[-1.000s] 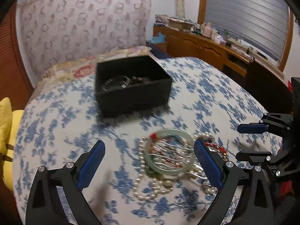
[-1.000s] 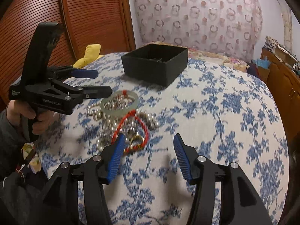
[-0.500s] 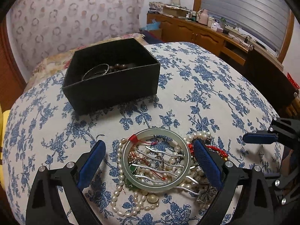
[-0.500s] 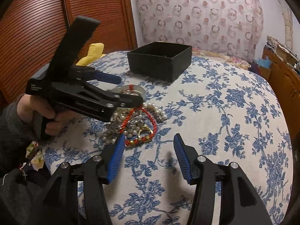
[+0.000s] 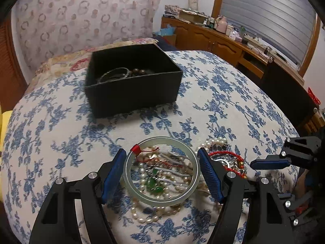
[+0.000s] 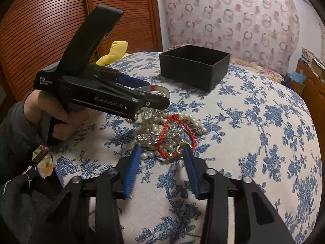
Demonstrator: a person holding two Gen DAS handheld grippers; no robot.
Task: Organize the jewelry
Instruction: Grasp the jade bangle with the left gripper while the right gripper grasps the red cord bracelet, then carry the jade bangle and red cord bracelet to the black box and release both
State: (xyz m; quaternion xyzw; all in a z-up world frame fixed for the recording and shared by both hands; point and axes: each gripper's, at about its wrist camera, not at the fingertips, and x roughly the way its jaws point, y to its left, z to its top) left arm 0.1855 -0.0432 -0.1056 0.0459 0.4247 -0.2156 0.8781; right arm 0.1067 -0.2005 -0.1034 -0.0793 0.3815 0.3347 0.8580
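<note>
On the near part of the flowered bench [image 5: 233,93]: heap of pearls [image 5: 146,217], red cord [image 6: 172,126] and chains; pale bangle [image 5: 161,169] lying atop, bracketed by the left claw [image 5: 160,172], spread, pads beside the rim, contact unclear; right claw [image 6: 161,168] open at the heap's near edge. Risk: smooth bangle slipping, or snagged strands trailing toward the far black box [image 5: 132,85].
</note>
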